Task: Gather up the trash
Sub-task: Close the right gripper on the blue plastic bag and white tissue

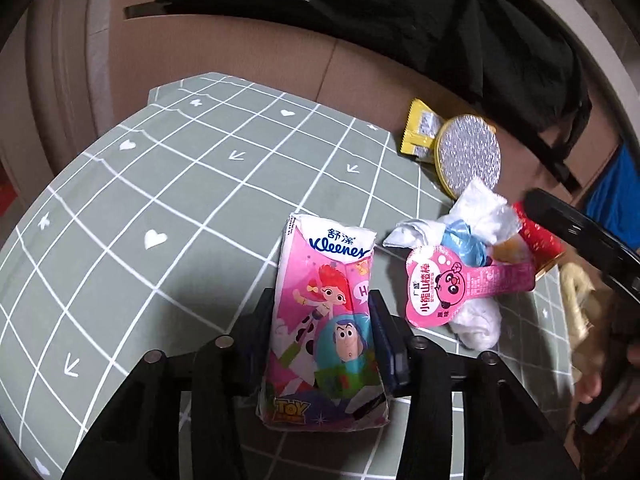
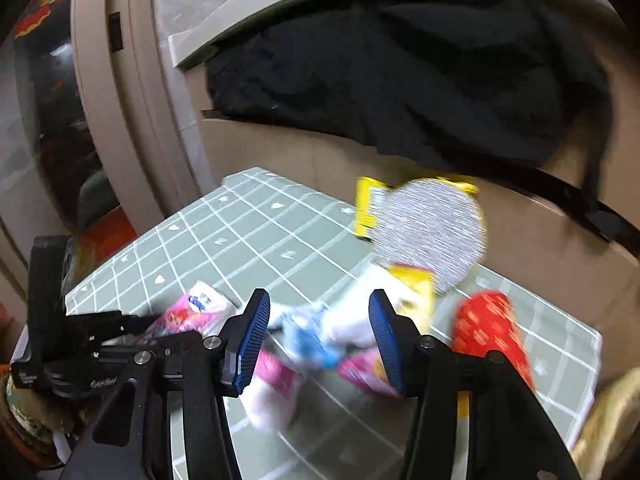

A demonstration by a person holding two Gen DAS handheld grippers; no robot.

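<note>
Tissue pack (image 1: 326, 320) — clamped in left gripper (image 1: 322, 312)

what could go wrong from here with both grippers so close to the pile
The left gripper squeezes the soft tissue pack by its sides, so it may buckle or slip out. The open right gripper is over a mixed heap of crumpled tissue and pink wrapper, so it may grab only part of it.

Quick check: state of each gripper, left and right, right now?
Left gripper: shut on the tissue pack.
Right gripper: open, nothing held, over the trash pile.
</note>
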